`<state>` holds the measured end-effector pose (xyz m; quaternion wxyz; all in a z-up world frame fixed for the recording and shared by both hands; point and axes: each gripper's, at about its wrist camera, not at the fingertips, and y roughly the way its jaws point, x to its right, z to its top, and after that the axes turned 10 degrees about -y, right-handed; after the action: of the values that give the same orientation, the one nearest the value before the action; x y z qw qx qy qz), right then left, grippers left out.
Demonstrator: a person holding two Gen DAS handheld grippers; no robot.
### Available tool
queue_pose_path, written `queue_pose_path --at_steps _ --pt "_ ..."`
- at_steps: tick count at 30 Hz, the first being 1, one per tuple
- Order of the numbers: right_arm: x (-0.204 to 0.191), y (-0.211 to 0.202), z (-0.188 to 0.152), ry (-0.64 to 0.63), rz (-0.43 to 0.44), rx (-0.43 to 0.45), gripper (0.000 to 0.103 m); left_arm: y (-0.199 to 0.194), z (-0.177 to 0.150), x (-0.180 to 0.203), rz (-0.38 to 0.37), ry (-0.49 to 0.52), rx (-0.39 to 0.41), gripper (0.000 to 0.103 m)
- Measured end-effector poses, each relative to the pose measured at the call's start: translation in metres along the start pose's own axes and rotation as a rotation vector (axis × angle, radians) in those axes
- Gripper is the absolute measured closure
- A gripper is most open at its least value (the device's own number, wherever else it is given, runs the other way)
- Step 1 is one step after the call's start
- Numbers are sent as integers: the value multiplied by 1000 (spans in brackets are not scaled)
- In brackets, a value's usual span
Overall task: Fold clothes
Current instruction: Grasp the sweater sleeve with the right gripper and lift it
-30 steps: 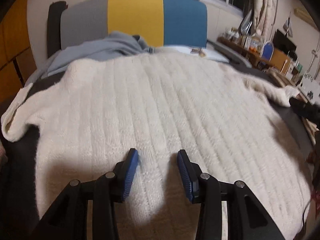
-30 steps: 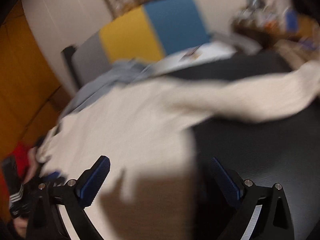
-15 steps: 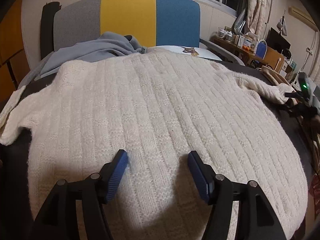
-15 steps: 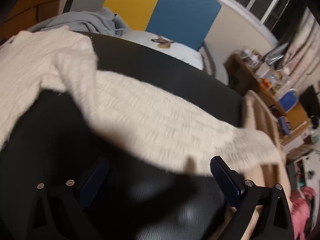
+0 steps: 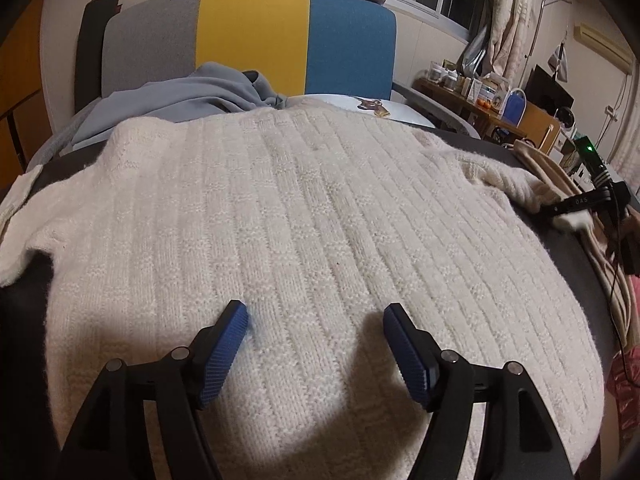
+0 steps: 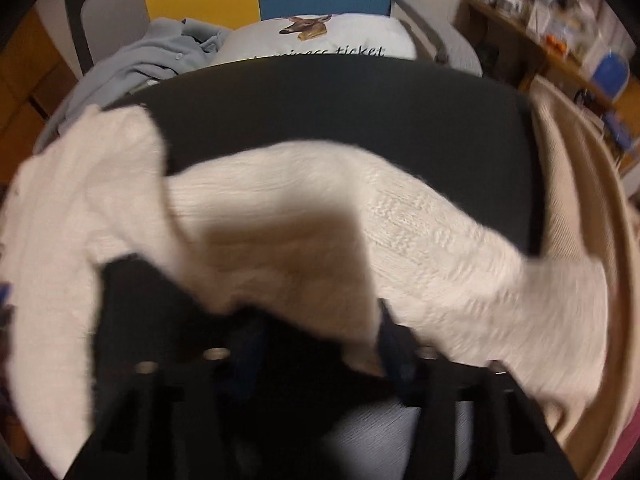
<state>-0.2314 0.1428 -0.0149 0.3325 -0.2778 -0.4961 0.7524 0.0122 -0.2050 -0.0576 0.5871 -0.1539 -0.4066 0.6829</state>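
A cream ribbed knit sweater point(image 5: 300, 220) lies spread flat on a dark surface point(image 6: 340, 104). My left gripper point(image 5: 316, 320) hovers low over the sweater's lower body. Its jaws are opening, and nothing is pinched between the blue pads point(image 5: 224, 344). The sweater's right sleeve point(image 6: 420, 232) runs out to the right. My right gripper point(image 6: 320, 340) points steeply down at it, its jaws closing with a bunched fold of sleeve between them. In the left wrist view the right gripper point(image 5: 568, 206) sits at the sleeve's cuff end. The right wrist view is blurred.
A grey-blue garment point(image 5: 180, 96) and a white printed T-shirt point(image 6: 320, 36) lie at the far end, below a grey, yellow and blue backrest point(image 5: 252, 36). A beige garment point(image 6: 572, 184) lies along the right edge. A cluttered shelf point(image 5: 480, 92) stands beyond it.
The left jaws have spread wider, the hand staying in place. The right gripper has swung right from the sweater's body to the sleeve, tilted down and drawn its jaws in on it.
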Motion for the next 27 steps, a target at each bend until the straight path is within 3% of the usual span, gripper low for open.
queue_pose_path --at_steps 1,2,5,8,10,14,18,21,23,27 --pt "-5 -2 -3 34 46 0 90 -1 0 -1 -8 -7 1 31" --pt "-13 -3 -8 68 108 6 94 -1 0 -3 -18 -15 2 31" --pt "-43 -3 -27 177 324 44 94 -3 0 -9 -53 -45 5 31" --pt "-71 -6 -46 318 555 165 94 -5 1 -16 -93 -80 7 31" --pt "-80 -13 -58 422 636 261 89 -6 1 -19 -115 -100 9 31" --pt "-81 -25 -77 497 532 294 87 -7 2 -23 -136 -120 12 31" --pt "-95 -55 -92 343 261 283 80 -8 0 -20 -123 -112 14 31" --pt "-96 -66 -94 214 148 264 59 -7 0 -15 -101 -96 13 31" --pt "-100 -64 -106 160 118 240 20 -7 -1 -12 -79 -79 10 31" --pt "-117 -46 -129 20 -7 167 17 -6 0 -4 -31 -46 -2 31"
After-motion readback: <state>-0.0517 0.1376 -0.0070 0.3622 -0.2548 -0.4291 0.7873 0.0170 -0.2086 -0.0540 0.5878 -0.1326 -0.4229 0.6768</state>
